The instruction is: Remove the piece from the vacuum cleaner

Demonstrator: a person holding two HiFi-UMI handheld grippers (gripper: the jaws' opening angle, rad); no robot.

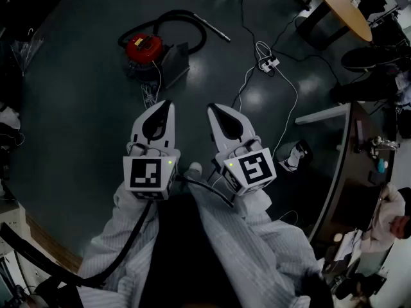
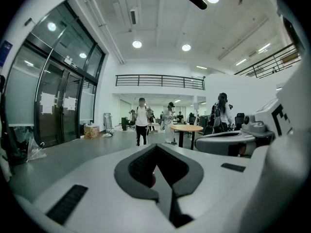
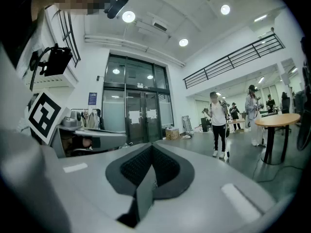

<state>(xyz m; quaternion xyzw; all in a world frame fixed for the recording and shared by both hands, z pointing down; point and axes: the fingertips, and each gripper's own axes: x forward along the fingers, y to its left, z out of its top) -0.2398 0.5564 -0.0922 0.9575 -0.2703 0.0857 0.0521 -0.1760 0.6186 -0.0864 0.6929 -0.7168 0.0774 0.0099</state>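
Here, the head view looks steeply down onto a dark, glossy floor (image 1: 77, 127). At the upper left of centre sits a small red vacuum cleaner (image 1: 144, 48), well apart from both grippers and not touched by either. Its black hose (image 1: 182, 16) loops over the top of it and ends in a pale metal wand (image 1: 215, 29) lying on the floor to the right. A dark grey angular part (image 1: 173, 61) rests just beside the red body, on its right; whether it is attached cannot be told.

Below the vacuum cleaner, the left gripper (image 1: 166, 105) points up the picture, held by an arm in a white sleeve (image 1: 122, 236). In its own view the left gripper (image 2: 156, 147) has its two jaws drawn together at the tips, with nothing between them.

Just beside it, to the right, the right gripper (image 1: 215, 111) points the same way, with a square-marker cube on its back. In its own view the right gripper (image 3: 151, 147) is likewise fully closed and empty.

Further right on the floor lies a white power strip (image 1: 268, 61) with a white cable (image 1: 292, 101) trailing down from it. At the top right is the edge of a round wooden table (image 1: 343, 8). At the right edge, a person (image 1: 388, 213) is near a curved counter (image 1: 334, 191).

Both gripper views look out across a bright hall, with people (image 2: 141, 120) standing in the distance.
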